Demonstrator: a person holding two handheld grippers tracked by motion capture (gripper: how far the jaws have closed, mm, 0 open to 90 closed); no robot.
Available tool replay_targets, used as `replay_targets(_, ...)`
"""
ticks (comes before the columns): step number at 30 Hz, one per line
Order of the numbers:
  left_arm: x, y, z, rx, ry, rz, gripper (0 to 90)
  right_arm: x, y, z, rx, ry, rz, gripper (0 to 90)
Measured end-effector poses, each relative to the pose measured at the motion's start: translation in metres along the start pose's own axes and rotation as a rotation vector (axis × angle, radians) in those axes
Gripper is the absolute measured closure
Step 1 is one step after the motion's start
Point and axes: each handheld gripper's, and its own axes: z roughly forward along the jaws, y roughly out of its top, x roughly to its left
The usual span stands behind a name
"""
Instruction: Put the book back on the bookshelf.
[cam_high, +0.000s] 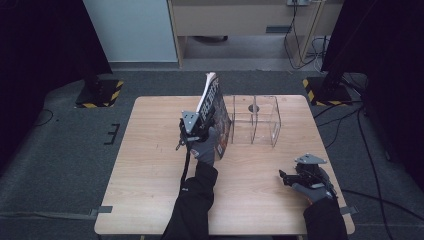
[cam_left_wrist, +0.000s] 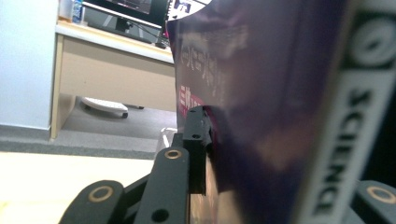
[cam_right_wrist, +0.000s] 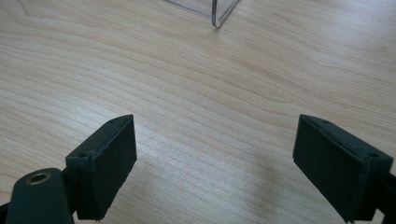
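One dark purple glossy-covered book (cam_high: 216, 116) standing tilted on pale wooden table (cam_high: 150, 175), just left of clear acrylic divided rack (cam_high: 256, 120), not yet in any slot. I am gripping book in left gripper (cam_high: 191, 131), jaws narrow against both covers. Right gripper (cam_high: 286, 176) resting wide open, holding nothing, near table's right edge. Insertion into rack likely remaining; roughly midway, I am judging.

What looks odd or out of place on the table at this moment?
The book stands tilted on its lower edge, just left of the clear holder and not in a slot. The left gripper has it between its jaws; its top corner leans away from the holder. The right gripper rests open on the table. Nothing is spilled.
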Motion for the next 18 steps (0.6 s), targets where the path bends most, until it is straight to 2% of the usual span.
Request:
replay_targets(4, 0.008, -0.005, -0.007, -0.007, 0.006, -0.014, 73.3, 0.001, 0.0, 0.001, 0.001, 0.002, -0.002, 13.5)
replay_targets(11, 0.011, -0.011, -0.012, 0.003, -0.001, -0.014, 69.5, 0.001, 0.0, 0.001, 0.0, 0.001, 0.003, 13.4)
replay_targets(15, 0.012, -0.012, -0.02, -0.006, -0.011, -0.018, 62.2, 0.001, 0.0, 0.0, -0.001, 0.0, 0.002, 13.5)
replay_targets(18, 0.013, -0.013, -0.028, -0.016, -0.024, -0.006, 51.3, 0.001, 0.0, 0.0, -0.002, -0.001, 0.007, 13.5)
